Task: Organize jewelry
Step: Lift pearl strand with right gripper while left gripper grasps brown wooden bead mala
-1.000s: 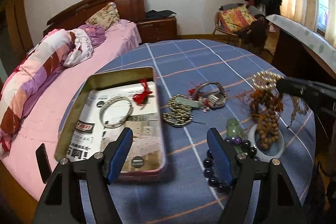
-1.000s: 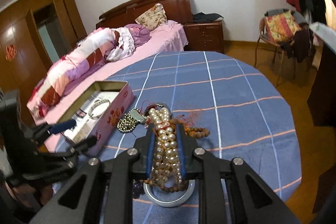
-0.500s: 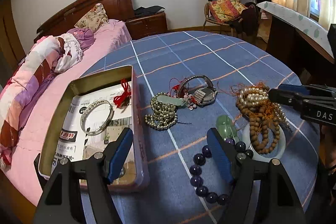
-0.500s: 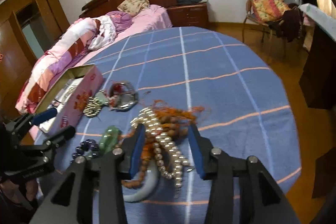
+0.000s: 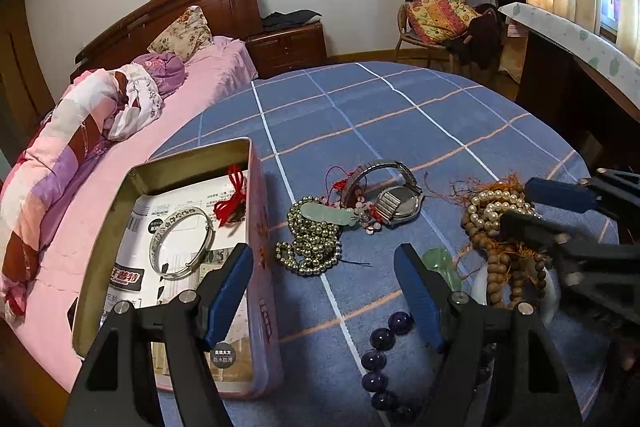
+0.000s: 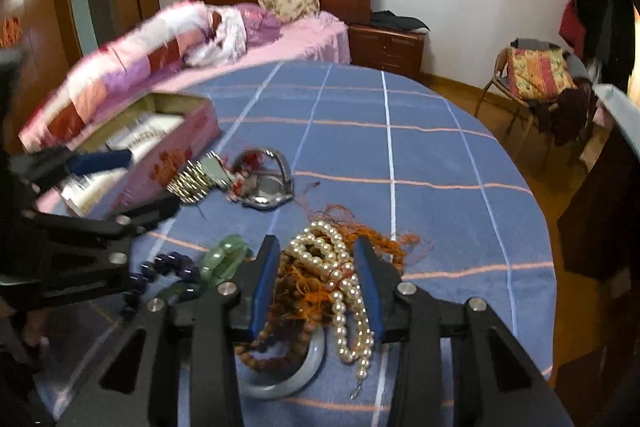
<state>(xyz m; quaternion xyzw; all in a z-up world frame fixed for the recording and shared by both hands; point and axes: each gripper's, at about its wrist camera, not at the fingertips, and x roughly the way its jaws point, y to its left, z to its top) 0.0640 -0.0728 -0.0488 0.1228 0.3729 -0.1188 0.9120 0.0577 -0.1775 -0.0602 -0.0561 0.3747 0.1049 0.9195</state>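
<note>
**Right jaws astride the pearl strand; the tin waits off to one side**

The right gripper [image 6: 316, 275] has just been closing a little, with the pearl necklace [image 6: 340, 279] between its blue pads [image 6: 264, 279]. The pads stand apart either side of the strand and I cannot see them pressing on it, so I read this as open around it, not a grip. The left gripper [image 5: 324, 291] is plainly apart and holds nothing.

Taking the pearl necklace as the landmark: it lies heaped on top of the brown wooden bead string [image 6: 280, 343] and orange tassel threads [image 6: 384, 239], and a pale jade bangle [image 6: 296, 375] sits under the near end. In the right wrist view, a green jade piece [image 6: 226, 259] and dark purple bead bracelet [image 5: 378, 347] lie just to its left, and the wristwatch [image 5: 400, 203] and brass-coloured bead chain [image 5: 312, 247] farther left. The open pink tin [image 5: 264, 267] is farthest that way, already holding a silver bangle [image 5: 182, 243] and a red knot charm [image 5: 232, 199].

To do this step well, I would close on the pearls alone, high on the heap. The orange threads look liable to snag, so lift slowly and watch whether the wooden beads follow.

Beyond the pearls the blue checked cloth [image 6: 400, 147] is bare toward the far rim. Its edge on the right of that view is near, so a dropped strand could slide off. The way to the tin crosses the left gripper and the watch.
</note>
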